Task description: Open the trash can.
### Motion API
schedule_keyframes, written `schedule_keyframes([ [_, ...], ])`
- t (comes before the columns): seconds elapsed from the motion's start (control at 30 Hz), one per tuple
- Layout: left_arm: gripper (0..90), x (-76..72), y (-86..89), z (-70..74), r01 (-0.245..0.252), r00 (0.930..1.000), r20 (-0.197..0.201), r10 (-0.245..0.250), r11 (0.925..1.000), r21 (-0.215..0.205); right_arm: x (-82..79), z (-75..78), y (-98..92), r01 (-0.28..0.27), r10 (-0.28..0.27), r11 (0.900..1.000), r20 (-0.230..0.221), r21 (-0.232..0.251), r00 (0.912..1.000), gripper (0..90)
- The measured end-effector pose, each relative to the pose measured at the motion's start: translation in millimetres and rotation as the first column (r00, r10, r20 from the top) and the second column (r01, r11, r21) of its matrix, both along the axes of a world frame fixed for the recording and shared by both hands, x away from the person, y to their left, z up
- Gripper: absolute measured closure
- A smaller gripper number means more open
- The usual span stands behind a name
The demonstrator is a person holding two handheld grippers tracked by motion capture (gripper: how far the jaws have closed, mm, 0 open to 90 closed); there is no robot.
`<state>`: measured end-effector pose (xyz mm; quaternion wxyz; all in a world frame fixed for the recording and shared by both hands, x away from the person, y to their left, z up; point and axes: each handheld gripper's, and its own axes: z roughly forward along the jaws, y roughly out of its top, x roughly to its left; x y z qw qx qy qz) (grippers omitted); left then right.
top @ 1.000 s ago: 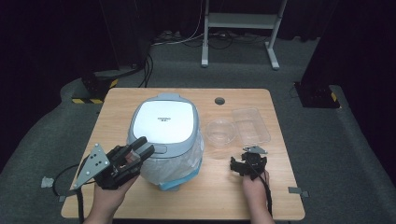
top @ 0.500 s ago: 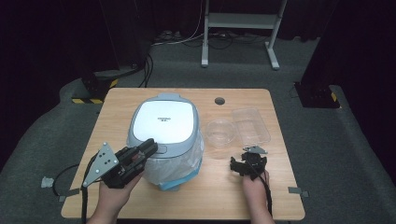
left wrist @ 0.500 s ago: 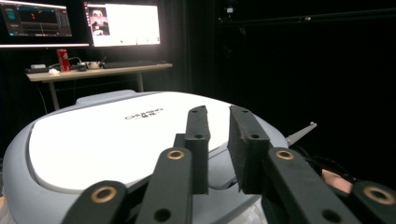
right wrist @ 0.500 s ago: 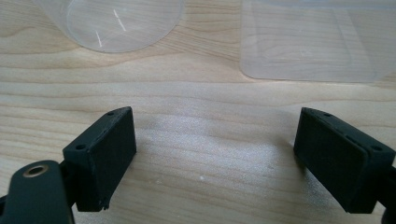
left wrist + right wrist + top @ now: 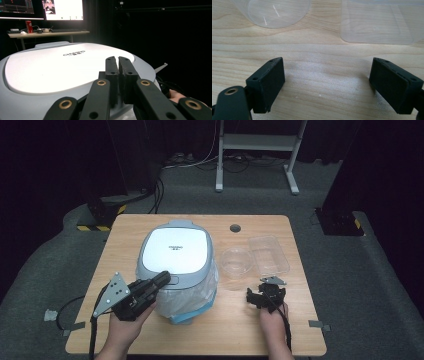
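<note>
A grey-blue rice cooker [image 5: 175, 255] with a white lid [image 5: 57, 67] stands left of the table's middle, a clear plastic bag [image 5: 192, 297] hanging round its front. My left gripper [image 5: 162, 280] is shut, its tips resting at the front edge of the lid, by the latch; in the left gripper view my left gripper [image 5: 118, 62] has both jaws pressed together with nothing between them. My right gripper [image 5: 265, 292] rests on the wood near the front right. It stands open, and my right gripper [image 5: 327, 80] has bare wood between its jaws.
A clear round bowl [image 5: 236, 262] and a clear rectangular tray [image 5: 269, 255] lie side by side just beyond the right gripper. A round cable hole [image 5: 235, 228] sits near the table's far edge. The wooden table [image 5: 125, 227] has bare wood at the front and left.
My left gripper has moved forward and to the right, up to the front edge of the cooker's lid. The right gripper has stayed where it was.
</note>
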<state>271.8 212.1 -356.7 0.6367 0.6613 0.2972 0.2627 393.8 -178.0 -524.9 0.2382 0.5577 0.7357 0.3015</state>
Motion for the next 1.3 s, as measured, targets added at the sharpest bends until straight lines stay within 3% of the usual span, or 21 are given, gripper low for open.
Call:
schedule_keyframes([
  [0.8, 89.5, -7.2, -1.7, -0.6, -0.029, 0.9993, 0.024, 0.028, 0.999, 0.035, -0.3, 0.1, 0.2, -0.002, 0.002, 1.0, 0.004, -0.006, 1.0, 13.8],
  [0.83, 89.1, -8.0, -1.1, 1.0, -0.03, 0.9993, 0.023, 0.029, 0.9987, 0.041, -0.3, 0.1, 0.2, -0.002, 0.002, 1.0, 0.004, -0.006, 1.0, 13.8],
  [0.9, 79.1, -8.3, 0.1, 2.5, -0.035, 0.9992, 0.02, 0.034, 0.9981, 0.051, -0.3, 0.1, 0.2, -0.002, 0.002, 1.0, 0.004, -0.005, 1.0, 13.8],
  [0.93, 79.1, -9.0, 3.8, 5.3, -0.049, 0.9988, 0.002, 0.048, 0.9973, 0.055, -0.3, 0.1, 0.2, -0.002, 0.002, 1.0, 0.004, -0.005, 1.0, 13.8],
  [1.03, 75.0, -11.9, 17.6, 9.4, -0.078, 0.9969, 0.01, 0.078, 0.9964, 0.033, -0.3, 0.1, 0.2, -0.003, 0.003, 1.0, 0.004, -0.006, 1.0, 13.9],
  [1.17, 72.2, -15.0, 48.1, 12.3, -0.153, 0.988, 0.019, 0.153, 0.9881, 0.01, -0.3, 0.1, 0.2, -0.003, 0.003, 1.0, 0.004, -0.006, 1.0, 13.8],
  [1.23, 70.8, -14.8, 52.7, 11.6, -0.167, 0.9859, 0.018, 0.166, 0.986, 0.01, -0.3, 0.1, 0.2, -0.003, 0.003, 1.0, 0.004, -0.005, 1.0, 13.8],
  [1.27, 69.5, -13.3, 65.6, 7.0, -0.217, 0.9762, 0.009, 0.217, 0.976, 0.023, -0.3, 0.1, 0.2, -0.003, 0.003, 1.0, 0.003, -0.005, 1.0, 13.8],
  [1.3, 68.7, -12.5, 69.8, 4.7, -0.233, 0.9724, 0.004, 0.233, 0.972, 0.027, -0.3, 0.1, 0.2, -0.003, 0.003, 1.0, 0.003, -0.005, 1.0, 13.8],
])
